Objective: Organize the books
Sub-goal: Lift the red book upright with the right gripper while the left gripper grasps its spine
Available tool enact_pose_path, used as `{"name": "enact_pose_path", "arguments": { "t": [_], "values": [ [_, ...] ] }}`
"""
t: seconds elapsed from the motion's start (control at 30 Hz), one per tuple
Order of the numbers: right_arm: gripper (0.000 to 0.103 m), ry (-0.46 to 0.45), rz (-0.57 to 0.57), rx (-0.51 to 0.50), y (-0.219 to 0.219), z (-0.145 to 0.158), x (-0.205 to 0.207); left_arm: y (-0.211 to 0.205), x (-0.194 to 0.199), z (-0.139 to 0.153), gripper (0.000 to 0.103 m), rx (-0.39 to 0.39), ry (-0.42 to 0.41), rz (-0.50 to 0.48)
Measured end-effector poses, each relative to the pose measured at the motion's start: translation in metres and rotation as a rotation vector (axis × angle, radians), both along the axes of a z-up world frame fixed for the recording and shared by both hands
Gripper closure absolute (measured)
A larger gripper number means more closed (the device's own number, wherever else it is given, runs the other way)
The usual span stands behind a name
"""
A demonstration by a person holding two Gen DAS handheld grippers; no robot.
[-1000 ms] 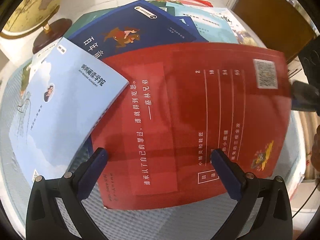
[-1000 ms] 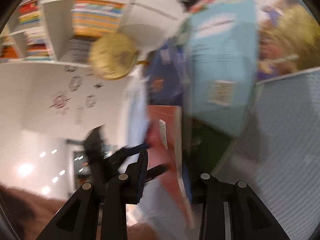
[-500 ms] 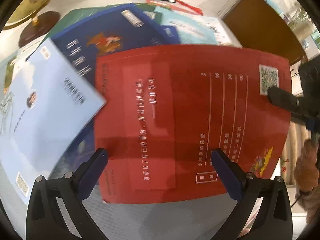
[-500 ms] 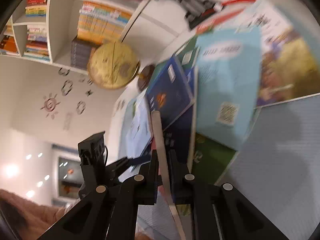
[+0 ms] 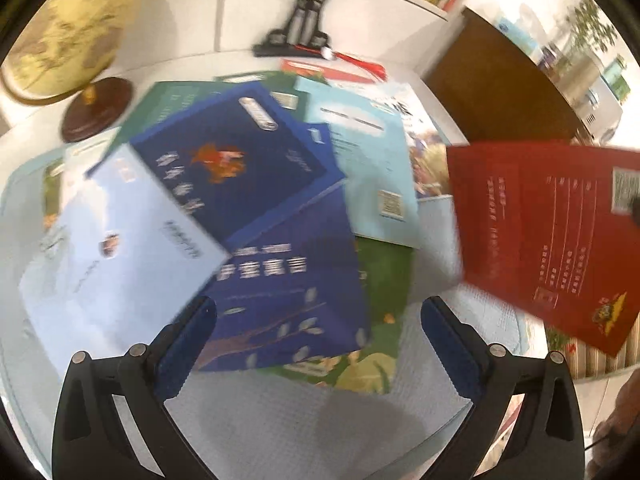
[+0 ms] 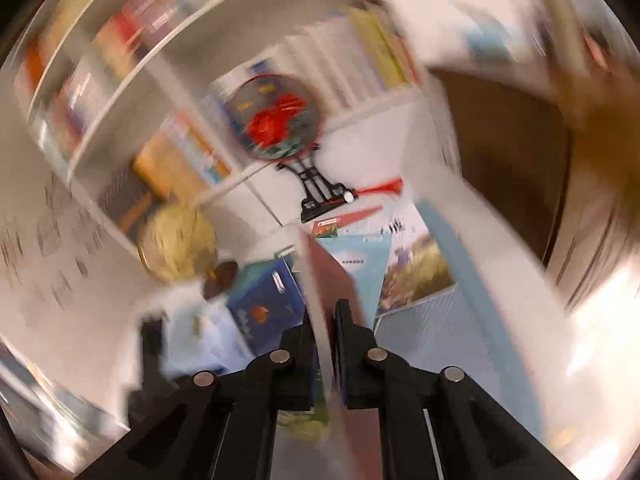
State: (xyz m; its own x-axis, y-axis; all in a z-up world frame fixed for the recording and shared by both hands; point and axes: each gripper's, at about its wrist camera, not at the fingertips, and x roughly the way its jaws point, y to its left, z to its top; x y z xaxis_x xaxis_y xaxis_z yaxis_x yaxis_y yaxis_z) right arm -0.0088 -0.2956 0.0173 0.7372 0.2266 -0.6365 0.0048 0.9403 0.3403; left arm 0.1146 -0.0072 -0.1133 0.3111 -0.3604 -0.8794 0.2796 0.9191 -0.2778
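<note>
Red book lifted beside the pile

The right gripper (image 6: pixel 325 330) is closed on the red book (image 5: pixel 560 248); the left gripper (image 5: pixel 318 320) hangs wide open, empty, above the scattered books (image 5: pixel 248 184).

- The thin red paperback book (image 5: pixel 552 240) is cut off by the right edge of the left wrist view, and its white print is too blurred to read.
- Left of the red book, a dark blue book (image 5: pixel 288 280) hides most of a green illustrated book (image 5: pixel 384 288).
- In the right wrist view, the red book (image 6: pixel 326 280) shows edge-on only; the white bookshelf (image 6: pixel 120 92) behind it is smeared by blur.
</note>
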Motion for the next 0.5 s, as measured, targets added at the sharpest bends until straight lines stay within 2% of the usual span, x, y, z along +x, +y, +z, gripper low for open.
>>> {"name": "enact_pose_path", "arguments": {
  "t": [0.03, 0.1, 0.2, 0.27, 0.37, 0.5],
  "values": [
    [0.093, -0.001, 0.039, -0.096, 0.022, -0.002, -0.001, 0.01, -0.002, 0.001, 0.002, 0.011, -0.006, 0.02],
    [0.092, 0.033, 0.117, -0.176, 0.05, -0.019, -0.003, 0.028, -0.007, 0.001, 0.002, 0.033, -0.011, 0.046],
    [0.089, 0.092, 0.229, -0.169, 0.08, -0.056, -0.011, 0.06, -0.013, -0.005, 0.002, 0.055, 0.011, 0.101],
    [0.086, 0.1, 0.27, -0.245, 0.1, -0.072, -0.021, 0.074, -0.018, -0.01, 0.002, 0.063, 0.022, 0.122],
    [0.081, 0.137, 0.306, -0.241, 0.116, -0.095, -0.03, 0.091, -0.027, -0.016, 0.002, 0.071, 0.038, 0.142],
    [0.076, 0.169, 0.376, -0.348, 0.142, -0.123, -0.045, 0.098, -0.034, -0.022, 0.002, 0.06, 0.063, 0.145]
  ]
}}
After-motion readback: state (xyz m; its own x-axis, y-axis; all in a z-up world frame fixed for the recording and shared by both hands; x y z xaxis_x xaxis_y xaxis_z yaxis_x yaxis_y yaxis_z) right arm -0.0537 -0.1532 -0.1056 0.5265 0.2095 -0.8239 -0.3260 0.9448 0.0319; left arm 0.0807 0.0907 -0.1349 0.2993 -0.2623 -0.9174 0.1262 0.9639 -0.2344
